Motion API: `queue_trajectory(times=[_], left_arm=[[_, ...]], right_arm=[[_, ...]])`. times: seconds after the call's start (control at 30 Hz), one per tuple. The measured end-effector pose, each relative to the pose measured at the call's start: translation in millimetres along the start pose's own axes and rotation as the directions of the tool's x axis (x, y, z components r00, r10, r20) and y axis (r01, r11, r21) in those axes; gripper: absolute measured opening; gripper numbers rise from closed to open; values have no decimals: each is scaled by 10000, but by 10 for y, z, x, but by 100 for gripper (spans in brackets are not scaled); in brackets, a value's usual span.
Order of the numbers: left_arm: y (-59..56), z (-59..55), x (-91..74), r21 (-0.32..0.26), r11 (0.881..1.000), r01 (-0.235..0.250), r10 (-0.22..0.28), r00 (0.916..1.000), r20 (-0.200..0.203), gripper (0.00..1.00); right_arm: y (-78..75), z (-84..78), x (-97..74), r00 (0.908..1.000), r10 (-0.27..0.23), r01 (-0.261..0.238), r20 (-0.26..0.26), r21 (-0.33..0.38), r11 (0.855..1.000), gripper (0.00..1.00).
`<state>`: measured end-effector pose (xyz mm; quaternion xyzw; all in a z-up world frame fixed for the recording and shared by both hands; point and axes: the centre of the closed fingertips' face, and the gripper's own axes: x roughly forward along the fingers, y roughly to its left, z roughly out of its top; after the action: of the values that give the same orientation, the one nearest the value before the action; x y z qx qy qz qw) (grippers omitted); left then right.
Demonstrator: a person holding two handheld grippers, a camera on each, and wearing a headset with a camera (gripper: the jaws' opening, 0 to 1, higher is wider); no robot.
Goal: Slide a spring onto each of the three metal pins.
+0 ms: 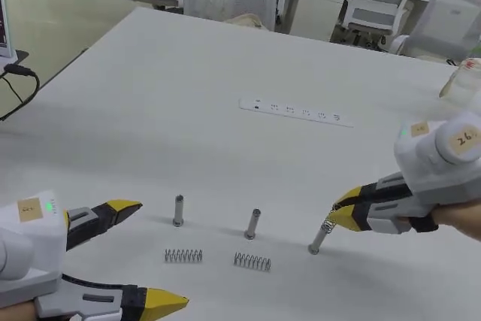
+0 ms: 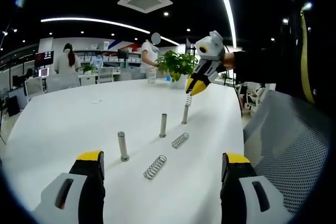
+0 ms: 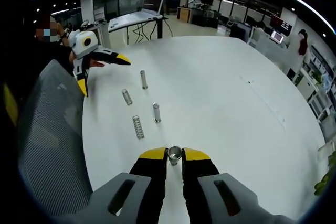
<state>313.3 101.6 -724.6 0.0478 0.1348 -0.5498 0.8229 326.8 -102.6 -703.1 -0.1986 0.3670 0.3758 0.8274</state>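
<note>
I saw three metal pins standing in a row. The left pin (image 1: 178, 210) and middle pin (image 1: 253, 224) were bare, and the right pin (image 1: 319, 240) had the third spring (image 1: 328, 225) around its top. The first spring (image 1: 183, 255) and second spring (image 1: 252, 261) lay flat just before them.

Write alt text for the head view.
The right gripper, jaws shut on a spring, holds it at the top of the rightmost metal pin on a white table. Two more pins stand bare to its left, with two springs lying in front of them, and the open left gripper is at lower left.
</note>
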Motion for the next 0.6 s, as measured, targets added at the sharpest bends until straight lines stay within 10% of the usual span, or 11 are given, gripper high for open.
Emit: queue_trajectory(times=[0.6], left_arm=[[-21,-2,-4,-19,10000,87,-88,9999,-53,87]], right_arm=[[-35,-89,104,10000,37,-36,-46,152,9999,8]])
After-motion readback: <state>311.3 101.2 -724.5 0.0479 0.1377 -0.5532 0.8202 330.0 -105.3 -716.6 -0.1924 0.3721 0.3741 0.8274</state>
